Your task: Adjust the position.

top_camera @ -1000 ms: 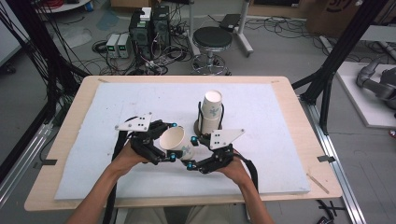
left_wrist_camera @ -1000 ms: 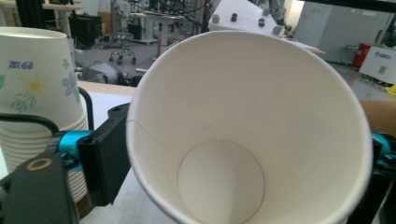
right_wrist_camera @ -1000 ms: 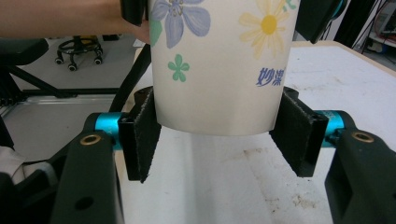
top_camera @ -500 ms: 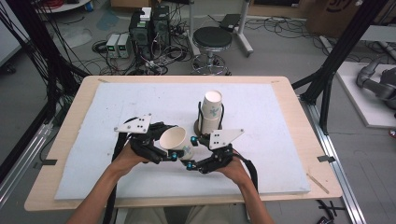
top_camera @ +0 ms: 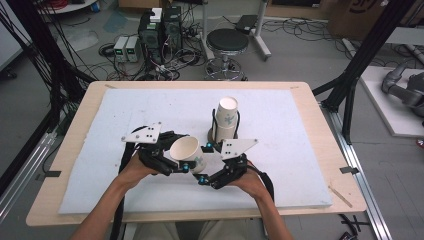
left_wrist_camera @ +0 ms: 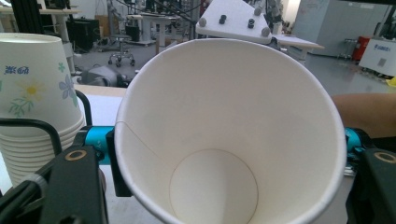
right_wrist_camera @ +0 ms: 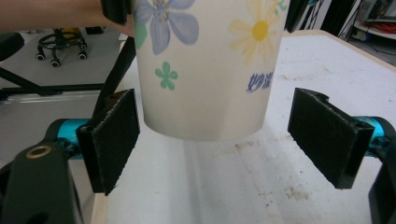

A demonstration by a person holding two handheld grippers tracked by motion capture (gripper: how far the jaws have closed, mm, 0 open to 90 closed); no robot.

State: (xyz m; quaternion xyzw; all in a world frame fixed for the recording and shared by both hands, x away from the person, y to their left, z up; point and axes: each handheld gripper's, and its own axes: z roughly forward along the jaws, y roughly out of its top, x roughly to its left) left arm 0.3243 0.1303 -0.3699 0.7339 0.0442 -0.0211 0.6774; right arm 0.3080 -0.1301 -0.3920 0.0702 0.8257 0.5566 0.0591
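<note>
1 paper cup [top_camera: 186, 151] sits clamped in the left gripper [top_camera: 172, 162]; the right gripper [top_camera: 212, 167] gapes wide around its base, untouched.

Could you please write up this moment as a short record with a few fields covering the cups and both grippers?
held item: single paper cup, flower print, tilted with its mouth toward the camera, empty inside
left gripper: shut on the single paper cup near its rim
right gripper: open, jaws on either side of the cup's base, not touching it
other cups: stack of paper cups upside down in a black wire holder
surface: white foam board on a wooden table
</note>
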